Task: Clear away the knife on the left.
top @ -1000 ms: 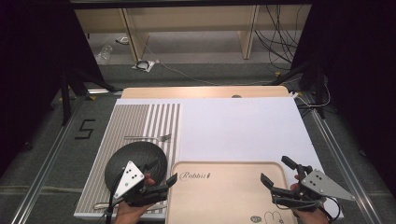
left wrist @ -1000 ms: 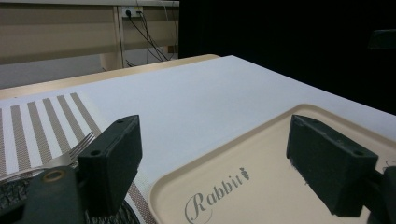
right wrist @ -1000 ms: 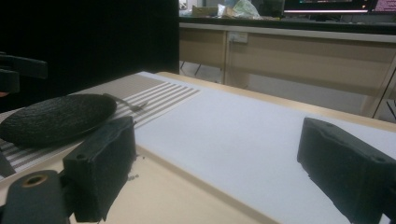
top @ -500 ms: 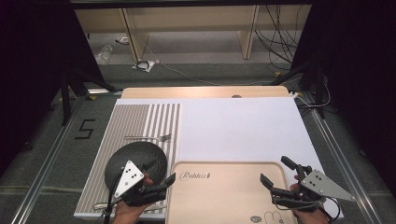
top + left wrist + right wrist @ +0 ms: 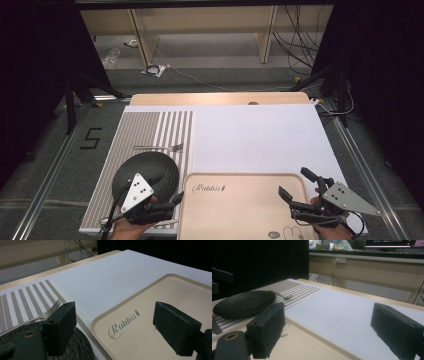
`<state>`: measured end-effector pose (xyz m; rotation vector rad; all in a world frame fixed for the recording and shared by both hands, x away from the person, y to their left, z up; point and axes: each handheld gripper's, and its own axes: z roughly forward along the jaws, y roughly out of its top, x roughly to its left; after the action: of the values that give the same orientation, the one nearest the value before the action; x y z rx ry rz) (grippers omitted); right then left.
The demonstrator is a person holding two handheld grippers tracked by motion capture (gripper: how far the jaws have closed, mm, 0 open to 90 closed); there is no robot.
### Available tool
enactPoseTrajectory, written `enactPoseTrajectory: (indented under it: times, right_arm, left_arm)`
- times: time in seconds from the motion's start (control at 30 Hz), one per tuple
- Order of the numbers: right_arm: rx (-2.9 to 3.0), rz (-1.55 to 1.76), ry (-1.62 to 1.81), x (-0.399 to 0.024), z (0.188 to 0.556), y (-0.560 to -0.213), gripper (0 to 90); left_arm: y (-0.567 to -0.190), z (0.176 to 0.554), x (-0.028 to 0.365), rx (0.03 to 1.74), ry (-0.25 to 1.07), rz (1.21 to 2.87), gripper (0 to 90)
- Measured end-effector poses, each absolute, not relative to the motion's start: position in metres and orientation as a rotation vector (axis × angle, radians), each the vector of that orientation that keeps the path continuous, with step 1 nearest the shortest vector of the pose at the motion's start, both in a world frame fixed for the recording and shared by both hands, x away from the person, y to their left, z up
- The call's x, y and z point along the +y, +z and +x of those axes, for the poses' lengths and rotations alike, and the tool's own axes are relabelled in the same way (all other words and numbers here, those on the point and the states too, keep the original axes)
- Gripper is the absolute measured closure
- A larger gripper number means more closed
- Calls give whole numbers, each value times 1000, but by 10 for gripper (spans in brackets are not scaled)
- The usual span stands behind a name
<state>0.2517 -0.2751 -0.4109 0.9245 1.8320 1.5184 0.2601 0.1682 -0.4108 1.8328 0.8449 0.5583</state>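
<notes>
Wooden table (image 5: 210, 98) covered by a white sheet (image 5: 255, 137), with a striped placemat (image 5: 150, 132) on its left part. A beige tray (image 5: 245, 200) printed "Rabbit" sits at the near edge in the middle, empty inside, overlapping the white sheet and just beside the placemat. A dark round plate (image 5: 147, 172) lies on the near part of the placemat, left of the tray. A metal fork (image 5: 160, 148) lies on the stripes just behind the plate, tines pointing right toward the white sheet.

Left gripper (image 5: 172, 202) is held low at the near left, over the plate's near edge and the tray's left rim, jaws spread apart with nothing between them. In the left gripper view its jaws stand wide, one over the plate (image 5: 72, 345), the other over the tray (image 5: 150, 315), and the fork (image 5: 50, 311) shows past the left jaw. The grey plate on top of the gripper covers part of the dark plate in the high view.

Right gripper (image 5: 297, 185) is at the near right, over the tray's right rim, jaws also spread and holding nothing. The right gripper view looks across the tray (image 5: 312, 345) toward the plate (image 5: 244, 303) and fork (image 5: 280, 295), with the white sheet (image 5: 342, 312) between the jaws.

Hands only partly visible at the bottom edge
</notes>
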Motion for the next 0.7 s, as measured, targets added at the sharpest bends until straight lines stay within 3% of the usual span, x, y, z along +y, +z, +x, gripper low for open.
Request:
enactPoseTrajectory:
  times: [0.1, 0.4, 0.7]
  right_arm:
    - [1835, 934, 1519, -275, 252, -411, 130]
    - [1837, 934, 1518, -275, 252, -411, 134]
    - [1834, 941, 1518, -275, 252, -411, 138]
  left_arm:
    - [-410, 263, 172, 838, 562, 1926, 188]
    - [-403, 265, 183, 842, 491, 2020, 199]
    - [-401, 266, 196, 862, 501, 2121, 205]
